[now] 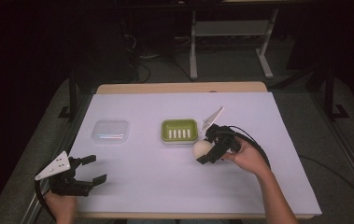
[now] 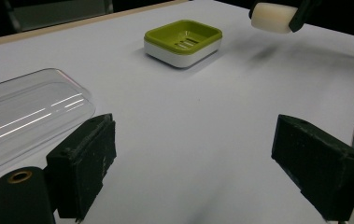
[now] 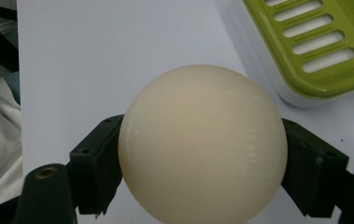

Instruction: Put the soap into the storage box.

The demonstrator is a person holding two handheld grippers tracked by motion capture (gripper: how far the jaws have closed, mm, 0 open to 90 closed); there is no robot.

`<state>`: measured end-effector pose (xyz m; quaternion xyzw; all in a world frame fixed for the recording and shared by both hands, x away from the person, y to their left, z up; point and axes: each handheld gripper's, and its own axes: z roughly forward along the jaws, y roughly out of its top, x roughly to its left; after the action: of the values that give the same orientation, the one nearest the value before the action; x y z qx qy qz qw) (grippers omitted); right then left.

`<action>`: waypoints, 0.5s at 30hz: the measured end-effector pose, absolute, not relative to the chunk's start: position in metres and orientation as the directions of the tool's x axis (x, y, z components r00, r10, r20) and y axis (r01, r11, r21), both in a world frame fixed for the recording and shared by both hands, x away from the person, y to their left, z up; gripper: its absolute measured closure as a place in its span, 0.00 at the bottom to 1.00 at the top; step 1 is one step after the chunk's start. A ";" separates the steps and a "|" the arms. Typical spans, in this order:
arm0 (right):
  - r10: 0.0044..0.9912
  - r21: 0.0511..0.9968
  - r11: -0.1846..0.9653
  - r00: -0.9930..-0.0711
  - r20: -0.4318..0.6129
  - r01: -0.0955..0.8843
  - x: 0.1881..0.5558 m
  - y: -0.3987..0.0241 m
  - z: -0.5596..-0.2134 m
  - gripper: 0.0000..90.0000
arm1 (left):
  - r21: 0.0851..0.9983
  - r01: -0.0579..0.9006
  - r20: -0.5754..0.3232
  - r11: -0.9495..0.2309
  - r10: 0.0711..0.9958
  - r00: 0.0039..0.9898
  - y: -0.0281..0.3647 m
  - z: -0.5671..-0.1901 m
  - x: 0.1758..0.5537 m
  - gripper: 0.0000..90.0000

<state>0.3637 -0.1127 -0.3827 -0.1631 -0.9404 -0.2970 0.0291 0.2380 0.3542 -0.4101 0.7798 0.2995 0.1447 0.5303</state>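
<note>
Soap (image 3: 202, 144) clamped between the right gripper's (image 1: 210, 151) jaws.
Beside it sits the green dish (image 1: 179, 130); left gripper (image 1: 90, 170) gapes wide, empty, near the clear lid (image 1: 110, 131).

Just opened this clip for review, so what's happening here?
A person works at a white table with a claw in each hand. The right claw grips a cream bar of soap, held above the table just beside the green soap dish. The left claw waits open near the table's front edge, close to the clear lid.
</note>
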 end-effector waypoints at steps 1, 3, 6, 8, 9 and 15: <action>0.289 0.554 0.768 -0.946 0.148 0.321 0.365 -0.113 -0.382 0.24 | 0.914 0.314 -0.093 -0.258 0.621 0.778 0.354 -0.410 0.238 0.15; 0.295 0.550 0.767 -0.943 0.155 0.330 0.367 -0.112 -0.380 0.24 | 0.913 0.315 -0.092 -0.259 0.620 0.779 0.354 -0.410 0.238 0.15; 0.293 0.541 0.775 -0.944 0.150 0.326 0.371 -0.110 -0.378 0.24 | 0.913 0.315 -0.092 -0.260 0.620 0.779 0.354 -0.410 0.238 0.15; 0.286 0.542 0.777 -0.946 0.152 0.321 0.373 -0.108 -0.377 0.24 | 0.913 0.314 -0.091 -0.261 0.619 0.780 0.354 -0.410 0.238 0.15; 0.283 0.546 0.774 -0.946 0.155 0.321 0.374 -0.107 -0.376 0.24 | 0.912 0.314 -0.091 -0.262 0.619 0.780 0.354 -0.410 0.238 0.15; 0.271 0.544 0.778 -0.949 0.158 0.313 0.381 -0.100 -0.371 0.24 | 0.912 0.316 -0.092 -0.261 0.620 0.780 0.354 -0.410 0.238 0.15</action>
<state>0.3813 -0.0997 -0.3706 -0.1552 -0.9422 -0.2948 0.0355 0.2377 0.3538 -0.4102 0.7810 0.2993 0.1436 0.5290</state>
